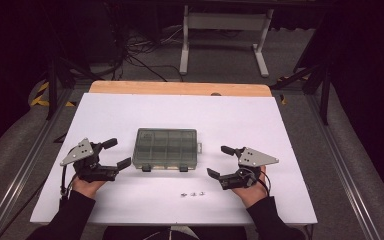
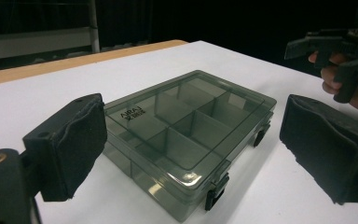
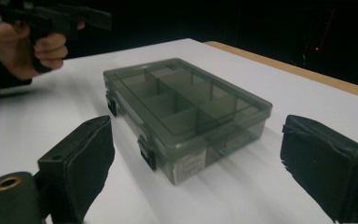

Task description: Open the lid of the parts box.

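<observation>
A closed compartment box (image 1: 166, 149) of smoky clear plastic was lying flat in the middle of the white table (image 1: 130, 107), its two dark latches (image 1: 146, 169) facing the person. A few small metal parts (image 1: 192, 193) were seen on the table, just in front of the box and apart from it.

The left gripper (image 1: 120, 153) was held just beside the left end of the box, with its jaws standing wide and nothing between the pads. In the left gripper view, the box (image 2: 186, 135) was framed between the two black pads (image 2: 74, 140) but was not touched by them. The right gripper (image 1: 221, 161) was placed near the right end of the box, its jaws also wide apart and empty.

Some risks could be judged from here. The box is light and smooth, so it could be pushed across the table if one gripper met it before the other. If the lid was squeezed near an edge, the box could be tilted or slip out from the pads. The small parts could also be scattered if the right gripper was lowered too near the front edge, because they lay close to its path.
</observation>
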Motion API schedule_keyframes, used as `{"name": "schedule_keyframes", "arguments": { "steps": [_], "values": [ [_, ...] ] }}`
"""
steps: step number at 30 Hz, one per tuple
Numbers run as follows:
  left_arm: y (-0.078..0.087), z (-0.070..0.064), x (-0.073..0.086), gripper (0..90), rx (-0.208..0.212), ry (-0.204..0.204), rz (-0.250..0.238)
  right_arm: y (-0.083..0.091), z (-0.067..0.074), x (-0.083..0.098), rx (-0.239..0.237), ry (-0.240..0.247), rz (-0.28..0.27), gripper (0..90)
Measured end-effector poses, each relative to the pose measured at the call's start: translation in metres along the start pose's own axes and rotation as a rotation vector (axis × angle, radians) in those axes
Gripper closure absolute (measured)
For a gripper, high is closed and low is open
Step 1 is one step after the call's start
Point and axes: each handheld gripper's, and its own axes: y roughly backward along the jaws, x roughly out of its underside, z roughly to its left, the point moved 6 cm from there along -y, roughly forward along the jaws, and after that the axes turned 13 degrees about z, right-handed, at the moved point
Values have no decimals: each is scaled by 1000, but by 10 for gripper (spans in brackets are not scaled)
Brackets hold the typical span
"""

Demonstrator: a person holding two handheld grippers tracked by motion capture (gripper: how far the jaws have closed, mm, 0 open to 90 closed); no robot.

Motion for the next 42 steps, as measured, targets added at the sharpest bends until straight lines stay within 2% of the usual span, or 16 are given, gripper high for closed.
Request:
{"name": "schedule_keyframes", "arguments": {
  "steps": [3, 7, 12, 16, 17, 19, 24, 31, 35, 42],
  "values": [
    [-2, 1, -1, 85, 11, 2, 0, -8, -1, -10, -29, -16, -15, 113],
    [-8, 1, 0, 83, 32, 8, 2, -21, 2, -15, -31, 8, 13, 119],
    [-12, 6, 2, 82, -1, 3, 37, -38, 6, -19, -14, 55, 66, 128],
    [-15, 8, 5, 95, -18, -1, 65, -46, 5, -18, -24, 36, 96, 137],
    [-16, 8, 6, 105, -21, -6, 82, -48, 4, -18, -25, 32, 102, 143],
    [-18, 8, 7, 115, -24, -11, 87, -49, 3, -16, -24, 33, 116, 153],
    [-22, 7, 13, 171, -9, -22, 134, -56, 3, -8, -33, 25, 168, 201],
    [-25, 5, 22, 243, 15, -13, 185, -59, 3, 1, -37, 17, 214, 261],
    [-26, 5, 25, 257, 24, -3, 208, -61, 3, 4, -48, 11, 231, 290],
    [-28, 3, 31, 304, 34, -15, 264, -63, 3, 6, -50, 13, 256, 359]
  ]
}}
